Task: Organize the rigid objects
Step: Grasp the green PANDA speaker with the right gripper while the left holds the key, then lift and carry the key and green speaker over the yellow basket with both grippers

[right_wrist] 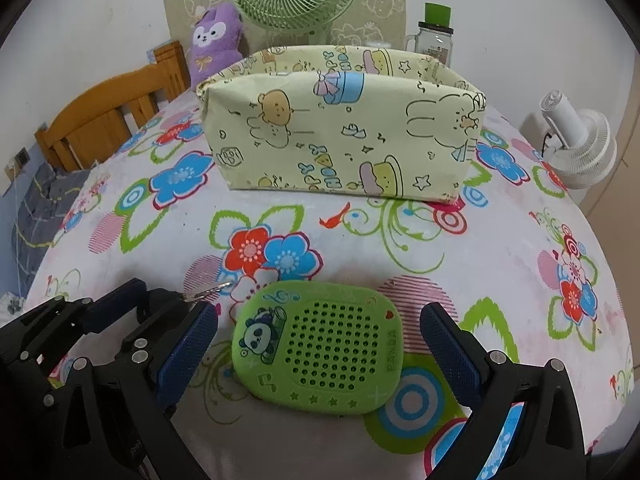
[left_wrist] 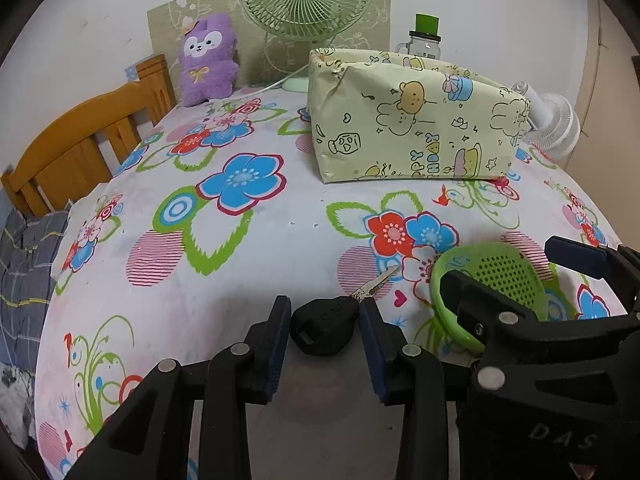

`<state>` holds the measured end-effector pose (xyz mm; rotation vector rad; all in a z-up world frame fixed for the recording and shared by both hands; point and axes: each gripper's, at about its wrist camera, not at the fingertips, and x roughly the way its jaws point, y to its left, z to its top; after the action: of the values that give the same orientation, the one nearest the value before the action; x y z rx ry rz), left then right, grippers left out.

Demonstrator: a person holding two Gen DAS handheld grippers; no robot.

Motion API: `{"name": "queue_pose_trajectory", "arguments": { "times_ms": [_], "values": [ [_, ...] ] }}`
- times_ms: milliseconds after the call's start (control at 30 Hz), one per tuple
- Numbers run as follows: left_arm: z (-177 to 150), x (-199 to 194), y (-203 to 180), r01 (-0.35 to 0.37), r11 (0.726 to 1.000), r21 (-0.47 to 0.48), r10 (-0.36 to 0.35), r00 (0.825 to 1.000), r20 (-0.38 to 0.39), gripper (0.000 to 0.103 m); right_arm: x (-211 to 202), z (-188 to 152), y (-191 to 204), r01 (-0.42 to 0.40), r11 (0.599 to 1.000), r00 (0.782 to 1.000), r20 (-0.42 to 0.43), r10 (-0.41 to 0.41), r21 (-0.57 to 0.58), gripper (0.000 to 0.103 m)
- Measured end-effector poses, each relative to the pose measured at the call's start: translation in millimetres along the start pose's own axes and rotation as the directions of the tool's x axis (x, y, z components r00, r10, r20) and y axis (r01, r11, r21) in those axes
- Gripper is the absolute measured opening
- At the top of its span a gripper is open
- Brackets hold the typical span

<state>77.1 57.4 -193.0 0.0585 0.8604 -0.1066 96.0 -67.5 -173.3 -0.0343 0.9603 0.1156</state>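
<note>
left gripper pinching black-headed metal key above floral cloth | right gripper spread around green perforated panda case | step: grasping | next: carry to cartoon-print paper box

White wall behind a wooden headboard and floral bedsheet.

Green case half hidden behind right gripper; key mostly hidden behind left gripper; box interior unseen.
</note>
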Motion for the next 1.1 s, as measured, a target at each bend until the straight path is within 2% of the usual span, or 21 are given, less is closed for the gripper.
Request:
{"name": "queue_pose_trajectory", "arguments": {
  "times_ms": [200,433,567,767,1100],
  "values": [
    [-4.1,-3.4,-2.3,-0.016,1.000,0.017,0.016,1.000,0.017,0.036,4.3,-2.6,-1.0,0.033,0.999,0.999,-0.026,-0.033,0.022,0.102],
    [-7.5,-6.1,4.9,-0.028,1.000,0.007,0.028,0.999,0.023,0.036,15.6,-4.1,-2.7,0.031,0.996,0.996,-0.080,-0.024,0.085,0.102],
    [-7.9,-6.2,6.8,-0.032,0.999,0.004,0.032,0.999,0.025,0.036,16.7,-5.4,-0.6,0.049,0.995,0.996,-0.075,-0.042,0.091,0.102],
    [-8.8,-7.6,0.4,-0.080,0.996,0.043,0.079,0.996,0.037,0.036,16.0,-5.5,3.7,0.071,0.995,0.994,-0.090,-0.065,0.069,0.096],
    [-10.3,-9.9,-0.4,-0.096,0.994,0.054,0.095,0.995,0.027,0.036,15.5,-5.3,5.7,0.054,0.998,0.995,-0.087,-0.051,0.041,0.095]
  ]
}}
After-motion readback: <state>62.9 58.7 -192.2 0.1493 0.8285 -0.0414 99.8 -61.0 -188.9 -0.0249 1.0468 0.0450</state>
